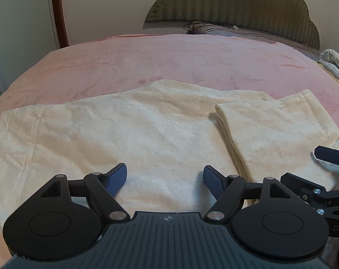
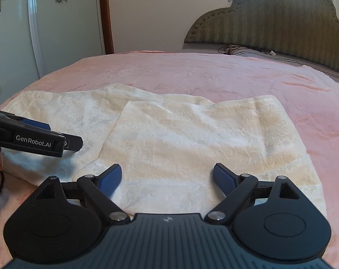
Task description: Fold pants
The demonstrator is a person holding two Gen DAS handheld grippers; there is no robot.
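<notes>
Cream plush pants (image 1: pixel 129 130) (image 2: pixel 191 139) lie flat across a pink bed. Their right part is folded back over itself, a doubled layer (image 1: pixel 274 130) with its folded edge toward the middle. My left gripper (image 1: pixel 165 178) hovers just over the near middle of the pants, jaws wide apart, nothing between the blue pads. Over the near edge of the folded layer my right gripper (image 2: pixel 167 177) is likewise open and empty. The right gripper shows at the right edge of the left wrist view (image 1: pixel 330 157), and the left one at the left edge of the right wrist view (image 2: pixel 41 139).
A pink blanket (image 1: pixel 169 60) covers the bed. At the far end stand a green padded headboard (image 2: pixel 281 22), a pillow and a cable (image 2: pixel 236 48). A rolled printed cloth (image 1: pixel 335 63) lies at the far right. A glass door with flower stickers (image 2: pixel 57 33) stands left.
</notes>
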